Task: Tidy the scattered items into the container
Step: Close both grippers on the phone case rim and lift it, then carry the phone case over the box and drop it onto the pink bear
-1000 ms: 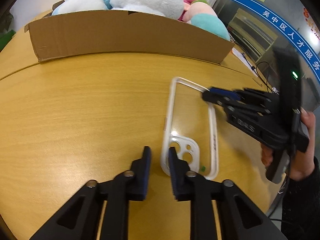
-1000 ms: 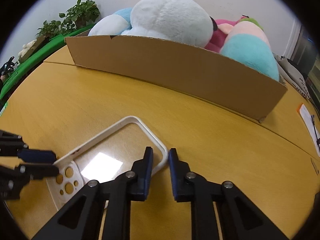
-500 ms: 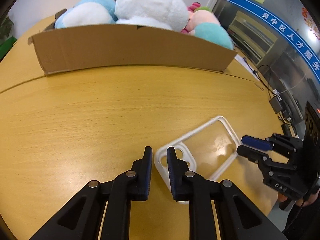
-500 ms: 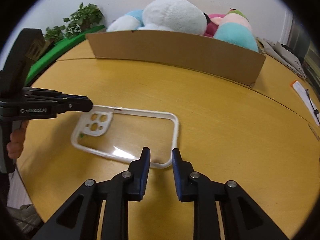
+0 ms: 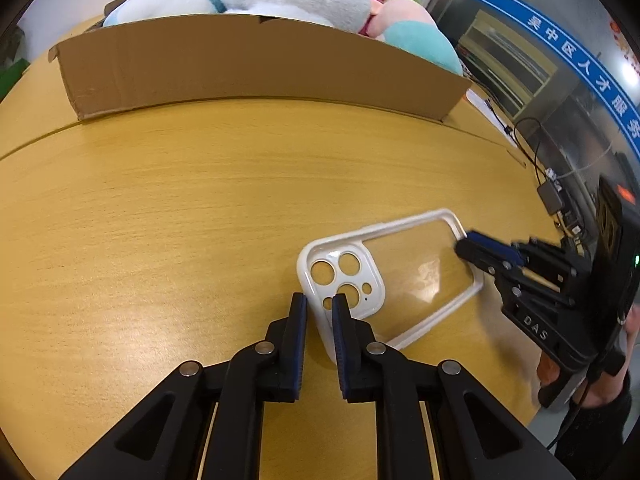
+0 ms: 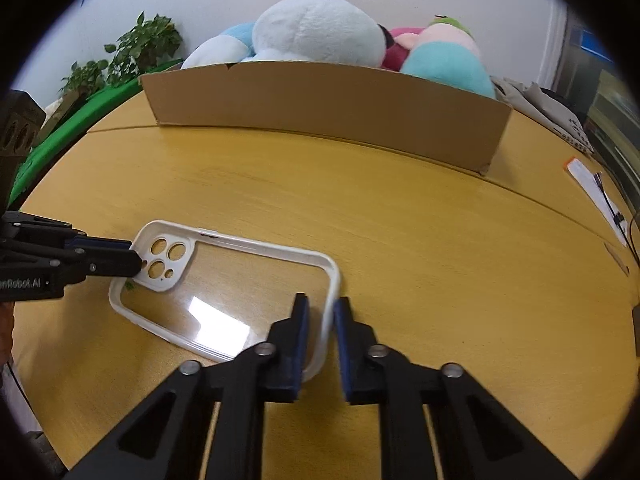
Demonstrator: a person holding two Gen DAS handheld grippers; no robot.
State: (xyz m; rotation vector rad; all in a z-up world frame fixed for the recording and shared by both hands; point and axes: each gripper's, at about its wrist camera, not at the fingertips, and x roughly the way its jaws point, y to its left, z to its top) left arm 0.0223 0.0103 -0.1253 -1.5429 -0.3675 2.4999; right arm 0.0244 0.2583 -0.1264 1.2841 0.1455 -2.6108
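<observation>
Two grippers work one phone case (image 5: 404, 276) on the wooden table (image 5: 180, 216). Left gripper (image 5: 319, 306), near-left of the case in its own view: jaws nearly closed, straddling the white rim at the camera-cutout corner; looks like a pinch on the rim, though firm contact is hard to confirm. Right gripper (image 6: 320, 316), at the case's opposite short end: jaws a little wider apart, one finger inside the frame and one outside, the rim between them; cannot tell whether it is actually clamped yet.

Case position: mid-table, well apart from the box, apparently with the camera end slightly raised; the clear back reflects glare.

Step in hand, as I judge it: secure the case, lift it, carry it to the far box. To do it well:
- grip the stiff white rim, not the clear panel
- close fully before lifting, since a thin rim slips easily
- one gripper should release, or both must move together, or the case twists
- lift clear over the cardboard wall before letting go

Cardboard box (image 6: 328, 108) stands at the far side of the table, its long wall facing the cameras. Inside, plush toys (image 6: 320, 36) are heaped above the rim: a blue-white one at left, a big white one in the middle, and pink and teal ones at right. Free space inside is hidden.
</observation>
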